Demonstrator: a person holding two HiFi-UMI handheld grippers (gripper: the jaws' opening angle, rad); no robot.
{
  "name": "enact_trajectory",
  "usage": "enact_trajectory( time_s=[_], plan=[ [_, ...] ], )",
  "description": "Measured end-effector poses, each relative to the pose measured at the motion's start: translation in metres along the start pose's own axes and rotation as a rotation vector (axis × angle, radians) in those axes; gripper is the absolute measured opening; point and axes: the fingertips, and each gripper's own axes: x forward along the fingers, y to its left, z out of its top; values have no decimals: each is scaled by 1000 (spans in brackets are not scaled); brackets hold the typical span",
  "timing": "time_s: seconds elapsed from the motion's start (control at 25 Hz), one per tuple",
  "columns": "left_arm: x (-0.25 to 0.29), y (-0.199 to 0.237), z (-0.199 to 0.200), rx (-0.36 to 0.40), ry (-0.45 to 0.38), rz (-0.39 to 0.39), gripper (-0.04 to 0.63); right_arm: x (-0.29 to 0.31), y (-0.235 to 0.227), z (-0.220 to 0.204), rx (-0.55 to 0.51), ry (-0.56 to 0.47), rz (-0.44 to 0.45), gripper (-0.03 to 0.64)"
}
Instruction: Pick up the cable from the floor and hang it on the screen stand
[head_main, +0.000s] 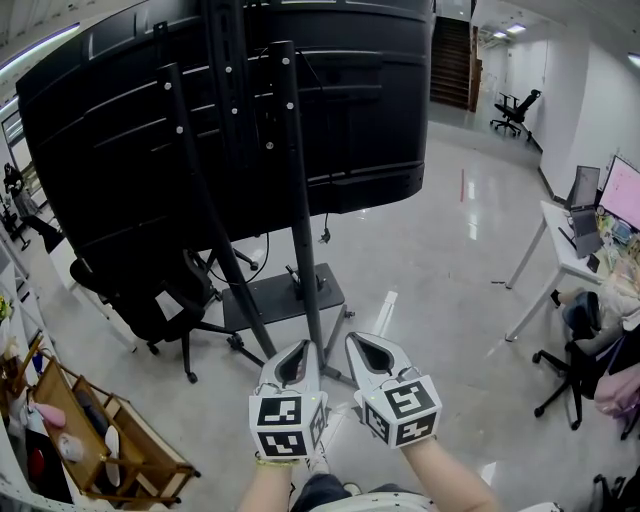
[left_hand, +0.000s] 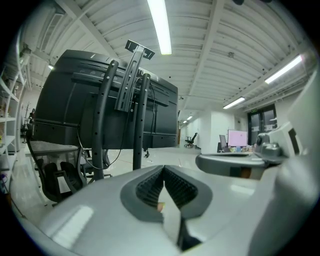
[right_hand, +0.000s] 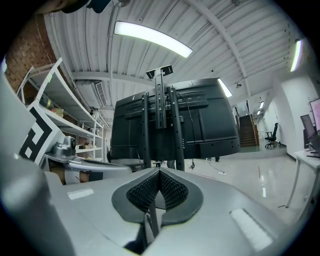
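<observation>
The big black screen (head_main: 200, 120) hangs on its stand's black poles (head_main: 300, 200), seen from behind, over a dark base plate (head_main: 280, 297). A short dark cable (head_main: 325, 232) dangles below the screen. A thin pale strip (head_main: 385, 300) lies on the floor right of the base; I cannot tell whether it is the cable. My left gripper (head_main: 297, 352) and right gripper (head_main: 362, 345) are side by side low in the head view, just short of the base. Both are shut with nothing between the pads. The stand (left_hand: 135, 125) fills the left gripper view, and the stand (right_hand: 165, 130) is straight ahead in the right gripper view.
A black office chair (head_main: 150, 300) stands left of the stand's base. A wooden rack (head_main: 110, 440) is at the lower left. At the right are a white desk (head_main: 560, 255) with a monitor (head_main: 622, 190) and another chair (head_main: 575, 375). Shiny floor stretches toward the stairs (head_main: 455, 60).
</observation>
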Motion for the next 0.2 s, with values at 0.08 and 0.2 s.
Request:
enact_trajectory(
  time_s=[0.08,0.2],
  plan=[
    [-3,1,-1,-5,0,3,8,-2,4,0,0,3,5,-2],
    [-8,3,-2,-12,0,6,8,-4,11,-1,2,4,13,-2]
  ],
)
